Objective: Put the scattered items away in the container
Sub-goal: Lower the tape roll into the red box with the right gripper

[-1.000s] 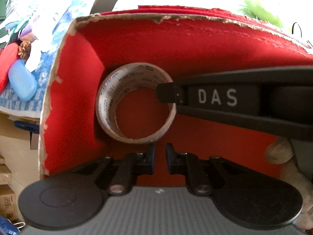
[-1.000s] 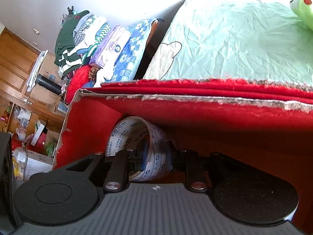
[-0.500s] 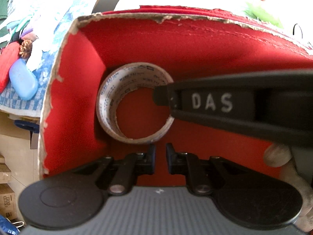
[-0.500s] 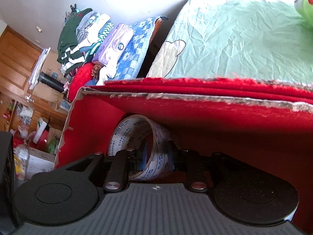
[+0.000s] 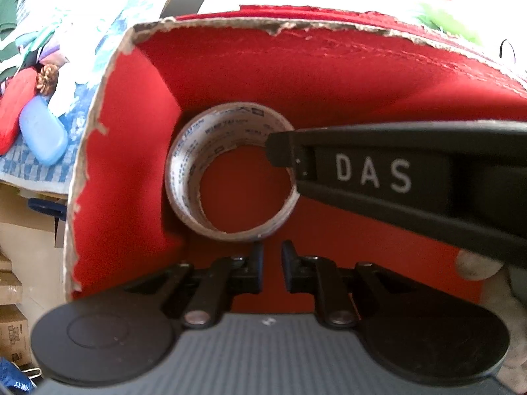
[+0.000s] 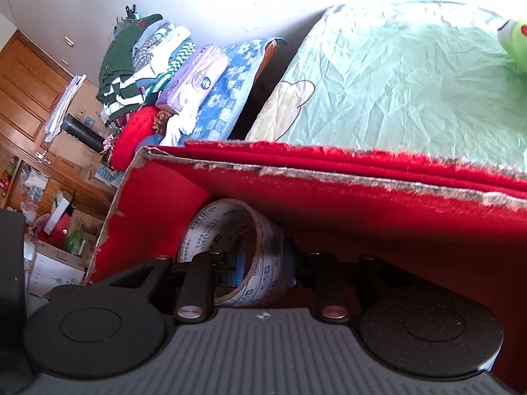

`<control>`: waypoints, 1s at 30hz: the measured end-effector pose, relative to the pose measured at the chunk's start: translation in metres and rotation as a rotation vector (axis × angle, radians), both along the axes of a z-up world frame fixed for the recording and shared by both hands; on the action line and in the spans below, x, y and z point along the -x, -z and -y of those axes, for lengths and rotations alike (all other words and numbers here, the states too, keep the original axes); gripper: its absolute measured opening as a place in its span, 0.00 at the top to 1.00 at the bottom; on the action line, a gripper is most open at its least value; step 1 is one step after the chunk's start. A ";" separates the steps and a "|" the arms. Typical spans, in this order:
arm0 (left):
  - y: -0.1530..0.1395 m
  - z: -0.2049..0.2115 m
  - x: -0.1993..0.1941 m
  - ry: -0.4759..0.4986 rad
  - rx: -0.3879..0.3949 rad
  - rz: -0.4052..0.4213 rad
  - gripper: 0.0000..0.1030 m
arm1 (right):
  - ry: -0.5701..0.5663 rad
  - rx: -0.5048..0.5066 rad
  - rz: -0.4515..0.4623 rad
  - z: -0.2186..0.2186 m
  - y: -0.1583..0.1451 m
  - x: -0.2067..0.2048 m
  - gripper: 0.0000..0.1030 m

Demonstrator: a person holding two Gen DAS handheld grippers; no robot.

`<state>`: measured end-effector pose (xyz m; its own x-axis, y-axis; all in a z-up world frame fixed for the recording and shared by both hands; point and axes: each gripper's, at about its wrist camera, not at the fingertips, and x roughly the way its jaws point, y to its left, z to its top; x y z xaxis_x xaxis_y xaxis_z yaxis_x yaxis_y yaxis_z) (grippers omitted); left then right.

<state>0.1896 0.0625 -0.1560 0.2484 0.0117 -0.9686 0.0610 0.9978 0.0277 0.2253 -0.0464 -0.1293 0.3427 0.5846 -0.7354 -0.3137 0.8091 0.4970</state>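
Observation:
A roll of printed packing tape (image 5: 184, 177) sits inside the red box (image 5: 131, 151), near its back left corner. My right gripper (image 6: 263, 260) is shut on the roll's wall (image 6: 210, 227), one finger inside the ring and one outside. It shows in the left wrist view as a black arm marked DAS (image 5: 372, 171), reaching in from the right. My left gripper (image 5: 271, 260) hangs over the box just in front of the roll, jaws nearly closed and holding nothing.
The box's torn cardboard rim (image 6: 329, 172) rises on the far and left sides. A bed with a pale green sheet (image 6: 411, 82) lies behind it. Folded clothes and a blue checked cloth (image 6: 224, 79) are piled at the left.
The right gripper and the tape roll have shifted only slightly within the box. The left gripper has stayed in place.

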 end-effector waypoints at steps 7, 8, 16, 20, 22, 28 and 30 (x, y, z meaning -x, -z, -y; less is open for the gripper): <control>0.005 0.005 0.007 -0.005 -0.016 0.001 0.82 | 0.010 0.030 0.016 -0.003 0.001 0.002 0.72; 0.005 0.006 0.006 -0.006 -0.017 0.002 0.82 | 0.012 0.035 0.019 -0.004 0.000 0.002 0.72; 0.003 0.009 0.006 -0.004 -0.015 0.001 0.82 | 0.023 0.042 0.032 -0.002 -0.001 0.004 0.71; 0.005 0.012 0.003 -0.002 -0.015 0.002 0.82 | 0.042 0.020 0.011 0.004 -0.003 0.004 0.71; 0.004 0.011 0.005 -0.002 -0.013 0.002 0.82 | 0.042 0.035 0.010 0.006 -0.007 0.007 0.71; -0.011 -0.010 0.023 0.003 -0.014 0.003 0.82 | 0.092 0.142 0.037 0.017 -0.024 0.016 0.71; -0.007 -0.016 0.019 0.003 -0.013 0.004 0.82 | 0.132 0.149 0.033 0.027 -0.027 0.019 0.70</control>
<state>0.1701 0.0789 -0.1490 0.2525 0.0237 -0.9673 0.0642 0.9971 0.0412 0.2068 -0.0733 -0.1027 0.4341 0.4187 -0.7976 -0.2145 0.9080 0.3600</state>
